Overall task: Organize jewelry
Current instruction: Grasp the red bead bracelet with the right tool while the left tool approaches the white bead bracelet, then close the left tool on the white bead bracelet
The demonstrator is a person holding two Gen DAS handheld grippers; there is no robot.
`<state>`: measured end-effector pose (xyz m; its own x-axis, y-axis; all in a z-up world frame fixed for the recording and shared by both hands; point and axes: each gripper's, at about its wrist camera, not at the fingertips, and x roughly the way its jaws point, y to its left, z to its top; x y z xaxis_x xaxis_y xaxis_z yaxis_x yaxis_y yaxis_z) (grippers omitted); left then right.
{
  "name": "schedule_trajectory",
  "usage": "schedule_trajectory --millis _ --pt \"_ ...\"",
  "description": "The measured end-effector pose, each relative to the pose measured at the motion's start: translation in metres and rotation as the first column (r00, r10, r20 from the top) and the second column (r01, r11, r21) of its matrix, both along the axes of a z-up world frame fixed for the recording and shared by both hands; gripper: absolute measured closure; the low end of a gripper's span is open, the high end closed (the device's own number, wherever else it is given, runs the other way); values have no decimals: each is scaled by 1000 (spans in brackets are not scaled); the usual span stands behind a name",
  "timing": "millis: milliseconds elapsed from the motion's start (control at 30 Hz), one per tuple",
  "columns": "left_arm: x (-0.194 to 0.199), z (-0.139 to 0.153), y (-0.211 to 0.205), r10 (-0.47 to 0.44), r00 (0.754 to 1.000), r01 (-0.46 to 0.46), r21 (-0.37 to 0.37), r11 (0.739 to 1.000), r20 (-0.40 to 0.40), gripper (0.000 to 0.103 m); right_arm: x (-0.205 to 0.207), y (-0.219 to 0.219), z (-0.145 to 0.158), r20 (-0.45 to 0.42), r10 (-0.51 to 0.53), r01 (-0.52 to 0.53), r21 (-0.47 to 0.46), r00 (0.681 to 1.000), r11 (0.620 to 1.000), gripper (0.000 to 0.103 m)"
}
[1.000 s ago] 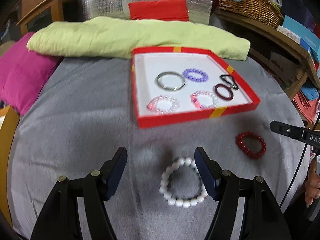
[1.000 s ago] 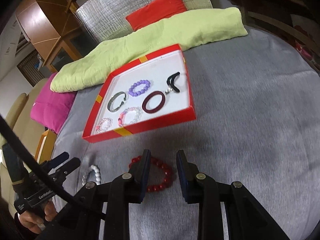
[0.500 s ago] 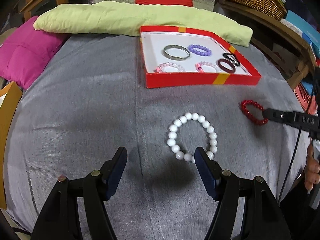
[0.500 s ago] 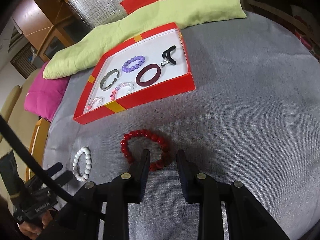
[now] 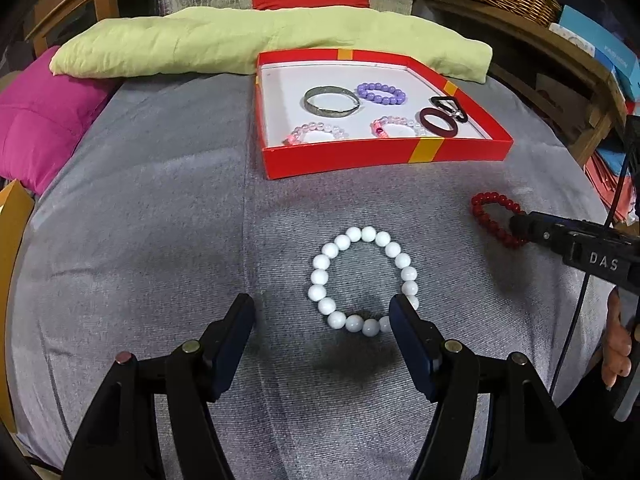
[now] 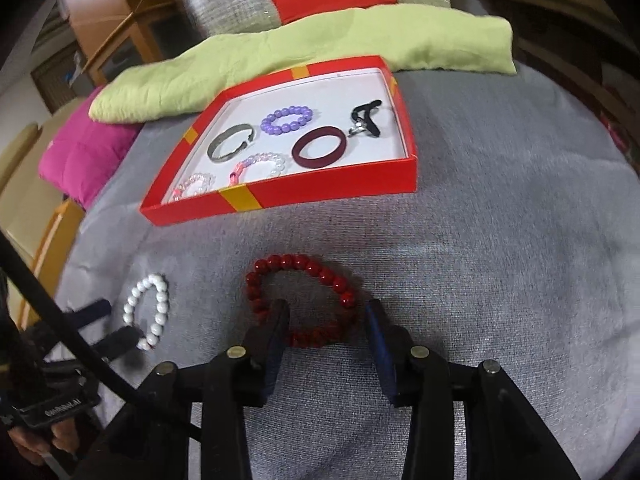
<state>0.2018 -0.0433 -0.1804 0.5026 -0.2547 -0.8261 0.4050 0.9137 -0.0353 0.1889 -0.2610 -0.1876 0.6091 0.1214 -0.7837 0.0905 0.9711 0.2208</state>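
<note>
Fingers (image 6: 280,320) just widening, nothing gripped, straddle the flat red bracelet's (image 6: 304,300) near side.

Legible lettering: "DAS" in white capitals on the black body of the right gripper (image 5: 516,226), seen from the left wrist. On the left gripper (image 6: 116,324), a white printed word on the body below the jaws — too blurred to read.

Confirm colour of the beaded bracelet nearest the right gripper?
Dark red beaded bracelet; clearest in the right wrist view.
</note>
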Motion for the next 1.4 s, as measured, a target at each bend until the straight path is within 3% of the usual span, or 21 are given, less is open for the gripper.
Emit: schedule_trajectory --millis 167,367,533,633,733,800,900,1033,1167,1400 --pt "0 -1 -3 -4 1000 4 18 1000 12 32 -1 5 1 2 19 -19 -10 1000 1000 60" --pt "0 -3 -2 1 1000 -1 34 999 22 27 1 12 0 7 35 -35 -12 999 999 44" --pt "-1 -4 -4 -2 999 0 52 999 35 25 1 22 -1 15 54 -53 -54 998 997 42" --pt "0 -5 -3 3 999 -5 54 999 37 23 1 28 -3 21 62 -59 -122 998 991 50" --pt "0 -6 -4 5 999 -8 59 998 42 22 1 35 -6 40 74 -64 -217 996 974 65" --pt "0 -6 -4 8 999 -11 61 998 45 20 0 36 -6 50 79 -66 -236 996 970 76" --pt "1 -7 -3 13 999 -16 59 998 47 18 -1 33 -6 60 74 -58 -237 996 970 83" --pt "2 -9 -3 20 999 -23 64 998 48 18 0 30 -6 61 68 -54 -210 996 976 83" --pt "-1 -14 -12 -19 998 11 119 993 62 16 0 29 -5 62 66 -53 -200 996 978 83" --pt "4 -12 -10 -31 999 30 71 997 19 16 -1 14 -2 60 12 -2 -172 998 985 83"
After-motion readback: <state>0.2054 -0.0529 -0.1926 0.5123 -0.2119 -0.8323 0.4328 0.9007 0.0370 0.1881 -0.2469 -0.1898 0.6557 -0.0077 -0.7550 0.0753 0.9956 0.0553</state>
